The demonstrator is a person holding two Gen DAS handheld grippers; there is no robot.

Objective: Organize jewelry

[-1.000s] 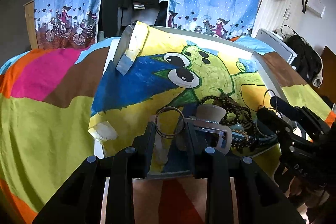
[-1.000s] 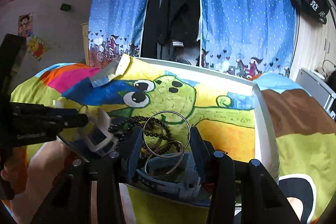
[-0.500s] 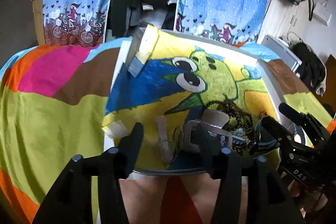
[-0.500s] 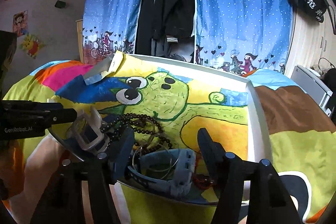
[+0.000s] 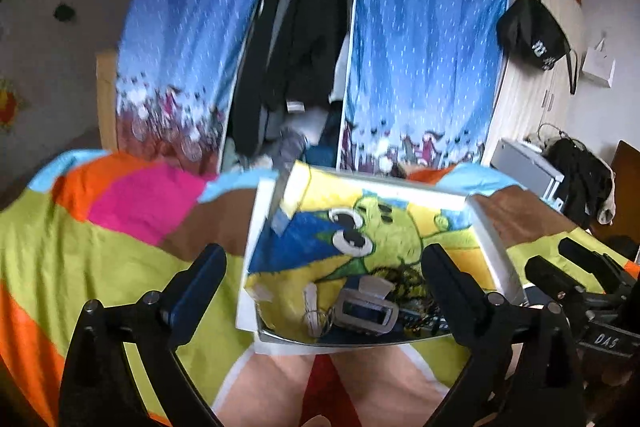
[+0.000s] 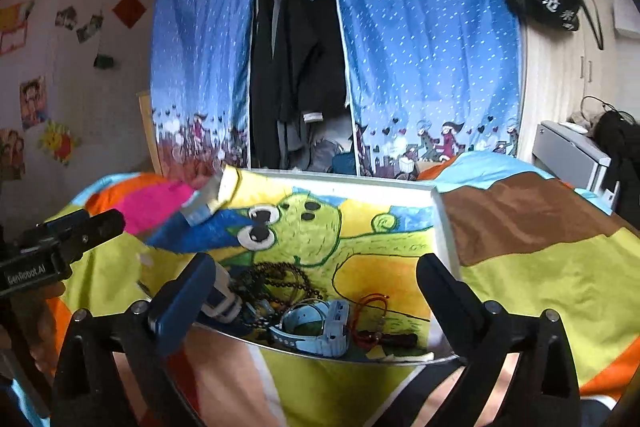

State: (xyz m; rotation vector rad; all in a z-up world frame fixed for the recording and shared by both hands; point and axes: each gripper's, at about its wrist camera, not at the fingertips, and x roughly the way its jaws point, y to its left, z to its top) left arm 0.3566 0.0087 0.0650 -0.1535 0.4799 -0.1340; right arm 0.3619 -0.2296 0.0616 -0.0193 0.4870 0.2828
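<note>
Both hand-held grippers stand wide open and empty. Left hand-held gripper [image 5: 324, 267]: fingers spread far apart, nothing between them, touching nothing. Right hand-held gripper [image 6: 316, 275]: same condition, fingers clear of every item.

Location of work items: all jewelry lies ahead of and below the fingertips, heaped at the near edge of the white-rimmed shallow tray [image 6: 442, 227], which is lined with a yellow and green cartoon drawing and rests on the bed with the multicoloured patchwork blanket [image 6: 520, 259].

- Dark brown beaded necklace [image 6: 276, 281]: between the right hand-held gripper's fingers, toward its left finger.
- Pale blue plastic wristwatch [image 6: 320, 327]: below the gap of the right hand-held gripper, touching the beads.
- Thin red cord bracelet [image 6: 372, 311]: just right of the wristwatch.
- White and grey plastic watch [image 5: 366, 309]: ahead of the left hand-held gripper, toward its right finger.
- Thin silver wire bangles [image 5: 320, 317]: just left of that watch; blurred, count not readable.

Step in hand (judged): select one item from the heap for sorting.

Procedure:
1. Choose an item at the outside of the heap, such as the red cord or the bangles. The beads overlap the watches and will likely drag neighbours.
2. Descend with the fingers astride one strand or band only.
3. Close slowly; thin wire can slip from the pads.
4. Lift straight up and confirm nothing trails.
5. Use the other hand-held gripper to steady the tray rim if the tray shifts on the soft bed.
</note>
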